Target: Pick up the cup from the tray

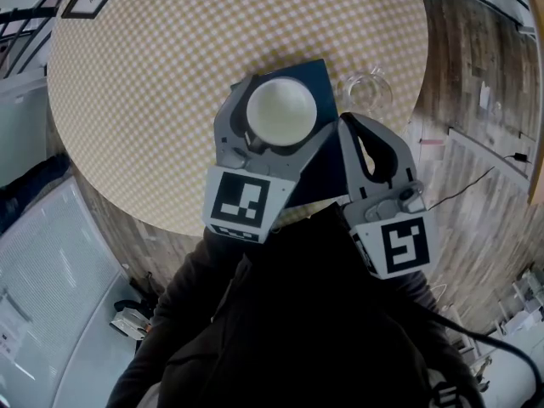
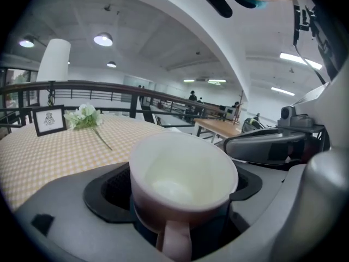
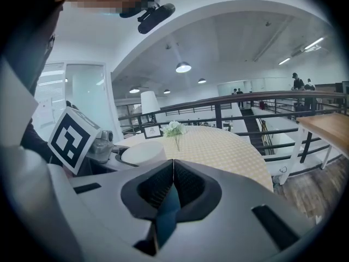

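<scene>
Cup was found over the dark blue tray, at the near edge of the round checked table. Whether its base rested on the tray could not be told. It was white, upright and empty. Left gripper had its jaws spread wide round the cup, one on each side. In the left gripper view the dark pads lay against the cup wall with no gap visible. The cup's handle pointed back between the jaws toward that gripper's body. Right gripper lay just right of the cup, over the tray's right edge and apart from the cup. Its jaws were fully together, the tips meeting in a line and holding nothing. The tray's blue showed through the hollow behind the tips. A clear glass stood on the table just beside the tray's far right corner. At the far side of the table a white flower lay beside a small upright frame, both well apart from the tray.
</scene>
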`<state>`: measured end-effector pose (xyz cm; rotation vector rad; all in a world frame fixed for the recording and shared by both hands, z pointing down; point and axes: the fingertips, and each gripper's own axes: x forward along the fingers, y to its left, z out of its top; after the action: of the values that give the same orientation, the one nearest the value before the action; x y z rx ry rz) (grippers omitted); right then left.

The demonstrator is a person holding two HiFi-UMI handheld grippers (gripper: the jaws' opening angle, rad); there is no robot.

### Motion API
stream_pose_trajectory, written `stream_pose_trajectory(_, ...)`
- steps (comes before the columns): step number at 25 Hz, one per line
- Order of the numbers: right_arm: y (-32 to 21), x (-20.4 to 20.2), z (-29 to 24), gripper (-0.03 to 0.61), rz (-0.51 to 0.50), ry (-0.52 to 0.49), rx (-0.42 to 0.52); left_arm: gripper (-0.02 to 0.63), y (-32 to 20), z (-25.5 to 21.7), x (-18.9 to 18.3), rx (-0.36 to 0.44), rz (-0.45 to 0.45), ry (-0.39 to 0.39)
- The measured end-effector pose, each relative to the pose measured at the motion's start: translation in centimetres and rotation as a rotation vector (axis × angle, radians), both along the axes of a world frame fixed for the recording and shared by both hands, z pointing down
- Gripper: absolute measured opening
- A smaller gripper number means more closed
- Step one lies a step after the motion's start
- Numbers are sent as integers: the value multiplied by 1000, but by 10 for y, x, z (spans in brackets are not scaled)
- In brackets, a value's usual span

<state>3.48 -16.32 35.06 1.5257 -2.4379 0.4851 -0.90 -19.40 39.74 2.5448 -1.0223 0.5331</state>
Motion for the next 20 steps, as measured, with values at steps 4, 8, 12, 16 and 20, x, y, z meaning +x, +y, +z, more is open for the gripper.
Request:
stream_pose_trajectory(4, 5, -4, 0, 8, -10, -6, -3, 484, -3, -4, -1, 44, -13, 5)
stream_pose_trajectory(8, 11, -3, -1, 8, -12, -7, -6, 479, -1, -7, -1, 70, -14, -1)
stream_pose_trajectory(12, 17, -3, -3, 8, -14, -1, -1, 477, -1, -11, -5, 81, -31, -4)
stream_pose_trajectory(16, 21, -5, -8, 8, -32, 1, 20, 477, 0, -15, -17, 89, -55, -12)
stream_pose_trajectory(20, 24, -15, -14, 8, -59, -1, 33, 477, -2, -21, -37, 97, -102, -20)
